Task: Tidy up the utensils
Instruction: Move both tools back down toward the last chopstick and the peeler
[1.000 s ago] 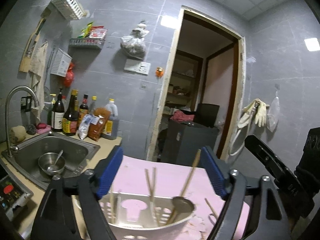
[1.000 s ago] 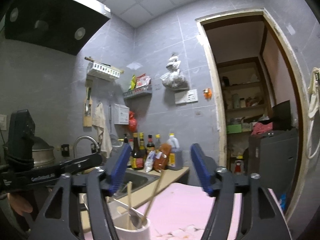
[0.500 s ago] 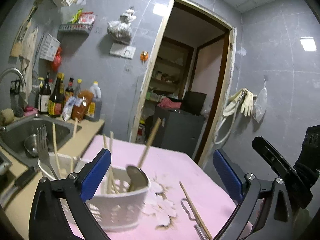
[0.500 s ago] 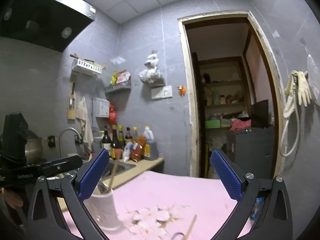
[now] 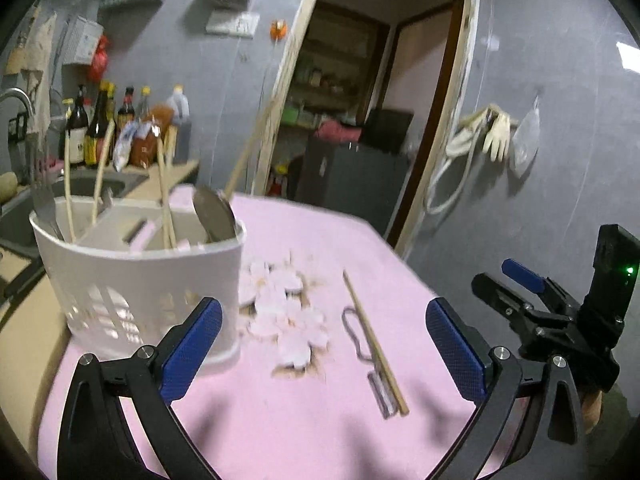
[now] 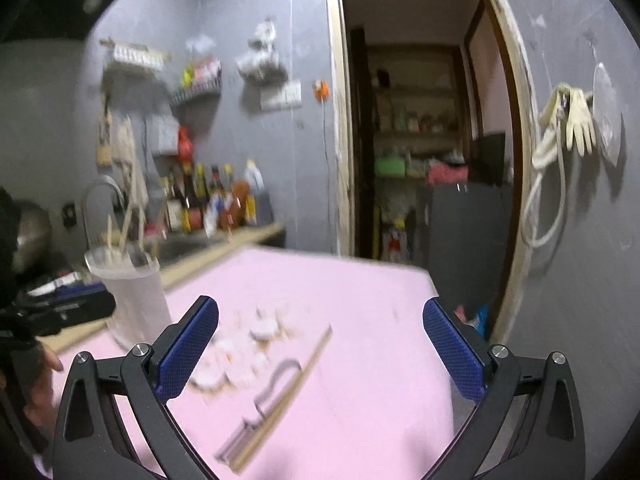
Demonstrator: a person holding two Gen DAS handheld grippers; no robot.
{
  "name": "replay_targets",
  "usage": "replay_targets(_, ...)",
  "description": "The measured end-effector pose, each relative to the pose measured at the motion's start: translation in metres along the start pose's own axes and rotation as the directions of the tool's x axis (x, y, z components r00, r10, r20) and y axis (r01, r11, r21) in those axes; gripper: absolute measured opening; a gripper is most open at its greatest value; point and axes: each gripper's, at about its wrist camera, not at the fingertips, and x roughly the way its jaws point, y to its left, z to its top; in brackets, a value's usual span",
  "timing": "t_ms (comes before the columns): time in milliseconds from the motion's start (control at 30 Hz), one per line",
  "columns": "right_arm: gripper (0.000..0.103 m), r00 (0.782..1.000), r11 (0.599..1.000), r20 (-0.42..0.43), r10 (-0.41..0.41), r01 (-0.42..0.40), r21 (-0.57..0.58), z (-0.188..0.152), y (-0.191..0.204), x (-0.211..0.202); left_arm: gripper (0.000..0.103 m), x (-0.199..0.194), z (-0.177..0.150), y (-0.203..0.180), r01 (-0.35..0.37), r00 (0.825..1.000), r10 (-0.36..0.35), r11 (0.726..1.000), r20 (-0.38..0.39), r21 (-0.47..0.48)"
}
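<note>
A white utensil holder (image 5: 140,280) stands on the left of the pink table (image 5: 280,420); it holds several chopsticks, a fork and a metal ladle (image 5: 214,216). A single chopstick (image 5: 374,340) lies on the table beside a metal peeler (image 5: 368,364). My left gripper (image 5: 324,348) hangs open over the table, with nothing between its blue pads. In the right wrist view, my right gripper (image 6: 320,352) is also open and empty above the chopstick (image 6: 288,392) and peeler (image 6: 260,404); the holder (image 6: 132,300) sits at the left.
Pale flower prints (image 5: 280,312) mark the tablecloth between holder and chopstick. A counter with a sink (image 5: 24,208) and bottles (image 5: 96,124) runs left of the table. A doorway (image 6: 424,152) opens behind it. The table's far edge drops off near the wall.
Both grippers opened wider and tipped down toward the table. The loose chopstick and peeler came into view. The holder now sits left of the left gripper instead of between its fingers.
</note>
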Motion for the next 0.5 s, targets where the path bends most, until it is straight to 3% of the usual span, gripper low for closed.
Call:
replay_targets(133,0.103,0.989,1.000,-0.143,-0.024,0.024,-0.002,-0.018,-0.001,0.014,0.100,0.016,-0.011,-0.002,-0.016,0.996,0.016,1.000,-0.084,-0.004)
replay_targets(267,0.103,0.963,0.999,-0.264,-0.047,0.043,-0.019,-0.034,0.000,0.026,0.100,0.031,-0.017,0.001,-0.059,0.984,0.056,0.998,-0.166,-0.013)
replay_targets(500,0.103,0.925,0.998,-0.377,-0.044,0.029,-0.047,-0.049,0.004,0.040,0.100,0.054,-0.025,0.015,-0.137,0.948,0.118,0.990,-0.295,-0.044)
